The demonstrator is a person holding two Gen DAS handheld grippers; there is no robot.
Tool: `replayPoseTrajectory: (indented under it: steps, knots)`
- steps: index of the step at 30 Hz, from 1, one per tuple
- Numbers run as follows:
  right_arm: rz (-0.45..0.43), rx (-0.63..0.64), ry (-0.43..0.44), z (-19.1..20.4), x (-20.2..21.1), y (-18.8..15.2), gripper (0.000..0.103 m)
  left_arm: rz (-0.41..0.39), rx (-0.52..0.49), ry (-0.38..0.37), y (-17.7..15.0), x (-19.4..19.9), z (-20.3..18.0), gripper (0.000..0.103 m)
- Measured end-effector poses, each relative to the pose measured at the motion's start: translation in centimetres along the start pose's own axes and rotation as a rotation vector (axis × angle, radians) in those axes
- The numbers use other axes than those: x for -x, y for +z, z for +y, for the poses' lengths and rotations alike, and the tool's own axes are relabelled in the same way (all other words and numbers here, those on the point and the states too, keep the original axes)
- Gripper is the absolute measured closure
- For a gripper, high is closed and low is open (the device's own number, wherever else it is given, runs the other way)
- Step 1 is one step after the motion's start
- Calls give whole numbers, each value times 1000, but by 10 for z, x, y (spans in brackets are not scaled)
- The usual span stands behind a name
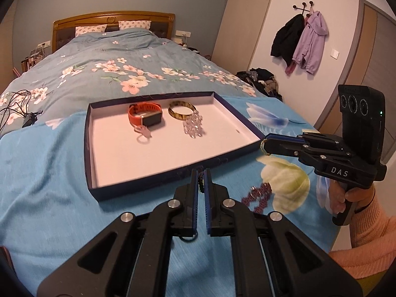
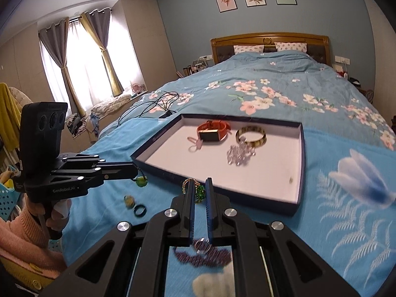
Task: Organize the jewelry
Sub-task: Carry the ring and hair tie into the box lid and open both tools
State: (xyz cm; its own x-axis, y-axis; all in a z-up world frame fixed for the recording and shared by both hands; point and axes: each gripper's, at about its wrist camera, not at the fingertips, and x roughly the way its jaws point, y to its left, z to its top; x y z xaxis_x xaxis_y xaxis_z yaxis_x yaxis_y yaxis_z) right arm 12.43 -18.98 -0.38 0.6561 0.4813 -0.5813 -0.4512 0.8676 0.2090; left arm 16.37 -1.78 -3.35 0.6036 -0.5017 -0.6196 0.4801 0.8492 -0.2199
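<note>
A shallow dark-blue box lid with a white inside [image 1: 158, 165] [image 2: 300, 163] lies on the bed. In it are an orange watch [image 1: 144, 116] [image 2: 212, 130], a tortoiseshell bangle [image 1: 181, 109] [image 2: 250, 135], a crystal piece [image 1: 193, 126] [image 2: 240, 154] and a small pink ring charm [image 1: 143, 132] [image 2: 195, 144]. My left gripper [image 1: 201, 177] [image 2: 135, 170] is shut on a dark beaded string with a green pendant [image 2: 141, 181], just before the lid's near edge. My right gripper [image 2: 199, 185] [image 1: 264, 146] is shut on a gold and green beaded piece [image 2: 195, 188] at the lid's right corner.
A purple bead bracelet [image 1: 258, 195] [image 2: 205, 256] lies on the blue blanket near me. A dark ring [image 2: 139, 210] and a yellowish ring [image 2: 129, 200] lie left of it. Black cables [image 1: 17, 106] [image 2: 153, 104] lie on the bed at the left.
</note>
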Motion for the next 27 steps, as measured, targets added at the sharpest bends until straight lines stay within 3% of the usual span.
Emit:
replayPoseTrajectory:
  steps: [12,27]
  knots:
    - [26,15,-16,-14,-30,27,97,-12,-4,34,28,-18,12,98]
    - [90,28,-49,-21,-64,34,97,19,21,60,42,-50,28,98]
